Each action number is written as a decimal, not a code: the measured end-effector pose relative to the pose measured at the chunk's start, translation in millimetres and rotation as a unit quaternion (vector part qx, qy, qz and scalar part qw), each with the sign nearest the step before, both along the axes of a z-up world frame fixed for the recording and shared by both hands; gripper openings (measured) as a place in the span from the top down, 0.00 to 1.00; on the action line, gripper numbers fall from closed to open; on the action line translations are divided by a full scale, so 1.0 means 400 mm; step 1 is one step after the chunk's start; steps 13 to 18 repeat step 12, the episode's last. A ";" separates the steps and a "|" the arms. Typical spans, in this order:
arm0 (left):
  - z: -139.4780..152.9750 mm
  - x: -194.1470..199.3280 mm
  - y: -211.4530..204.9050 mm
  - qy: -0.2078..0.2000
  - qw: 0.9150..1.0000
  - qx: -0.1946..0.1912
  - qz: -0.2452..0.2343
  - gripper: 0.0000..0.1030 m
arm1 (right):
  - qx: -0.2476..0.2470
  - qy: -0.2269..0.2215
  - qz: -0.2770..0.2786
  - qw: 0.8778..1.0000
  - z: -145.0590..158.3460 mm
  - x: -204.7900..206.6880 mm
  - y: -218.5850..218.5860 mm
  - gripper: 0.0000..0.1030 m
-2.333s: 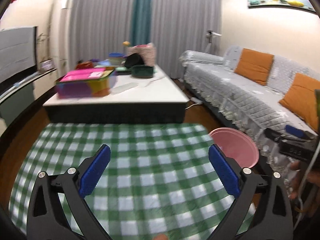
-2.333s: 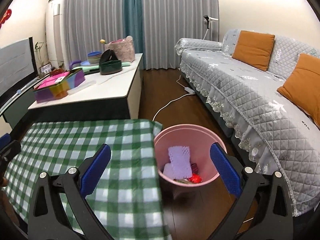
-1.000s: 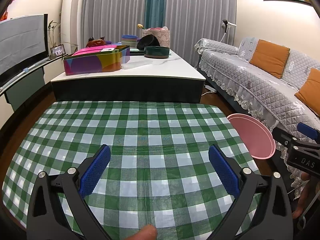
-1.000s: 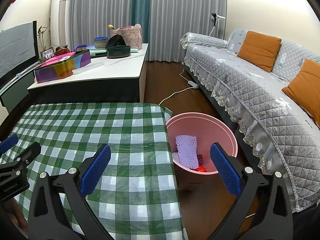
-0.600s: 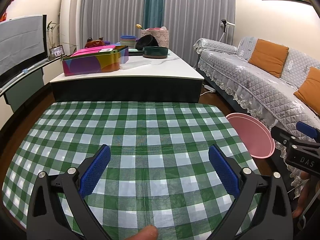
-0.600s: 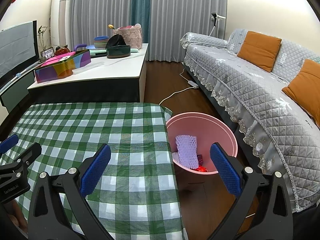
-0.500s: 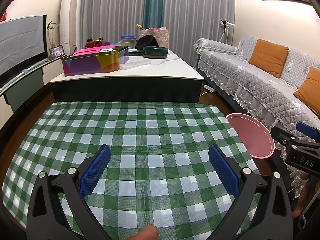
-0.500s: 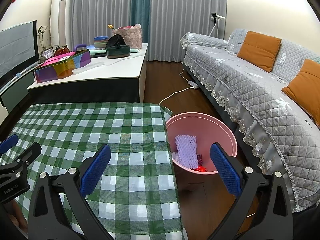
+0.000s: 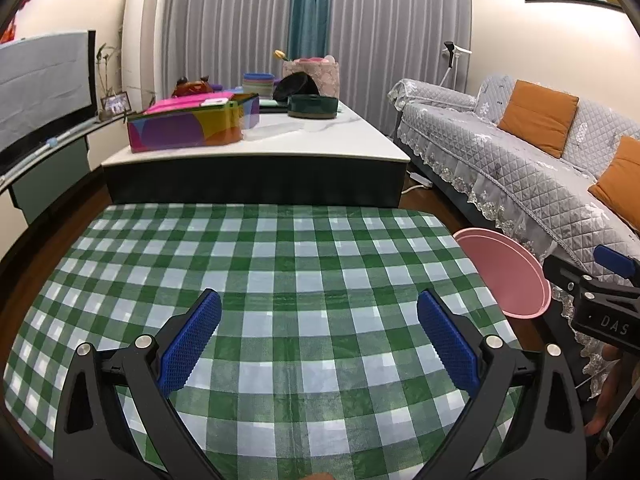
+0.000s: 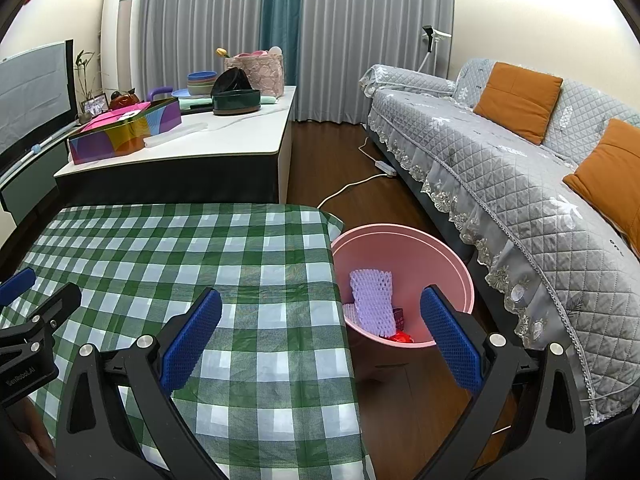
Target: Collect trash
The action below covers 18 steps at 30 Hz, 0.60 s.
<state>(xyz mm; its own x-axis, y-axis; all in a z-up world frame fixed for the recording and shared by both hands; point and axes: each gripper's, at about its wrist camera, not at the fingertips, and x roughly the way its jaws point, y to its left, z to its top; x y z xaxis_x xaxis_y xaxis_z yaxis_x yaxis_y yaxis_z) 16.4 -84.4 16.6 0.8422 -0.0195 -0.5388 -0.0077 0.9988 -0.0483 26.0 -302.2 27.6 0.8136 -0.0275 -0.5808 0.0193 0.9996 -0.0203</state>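
Observation:
A pink bin (image 10: 448,256) stands on the floor at the right edge of the green checked table (image 10: 180,248). Inside it lie a white foam net (image 10: 370,300) and a red scrap (image 10: 401,336). In the left wrist view the bin (image 9: 504,276) shows at the table's right side. My left gripper (image 9: 319,336) is open and empty above the checked cloth (image 9: 280,264). My right gripper (image 10: 320,334) is open and empty, over the table's right edge and the bin. No loose trash shows on the cloth.
A white coffee table (image 9: 256,144) behind holds a colourful box (image 9: 188,128), a dark bowl (image 9: 314,105) and other items. A grey sofa (image 10: 520,184) with orange cushions runs along the right. A white cable (image 10: 352,186) lies on the wooden floor.
Over the last second nothing has visibly moved. Since 2.3 s ago both grippers have drawn back and the views have levelled out over the table.

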 end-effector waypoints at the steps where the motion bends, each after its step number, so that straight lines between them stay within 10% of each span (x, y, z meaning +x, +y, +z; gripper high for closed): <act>1: 0.000 -0.001 0.000 -0.005 1.000 0.002 -0.002 0.08 | 0.000 0.000 0.000 1.000 0.000 0.000 0.000 0.05; 18: -0.007 0.008 0.003 0.005 1.000 0.005 0.000 0.08 | 0.001 0.002 0.000 1.000 -0.005 0.000 -0.005 0.05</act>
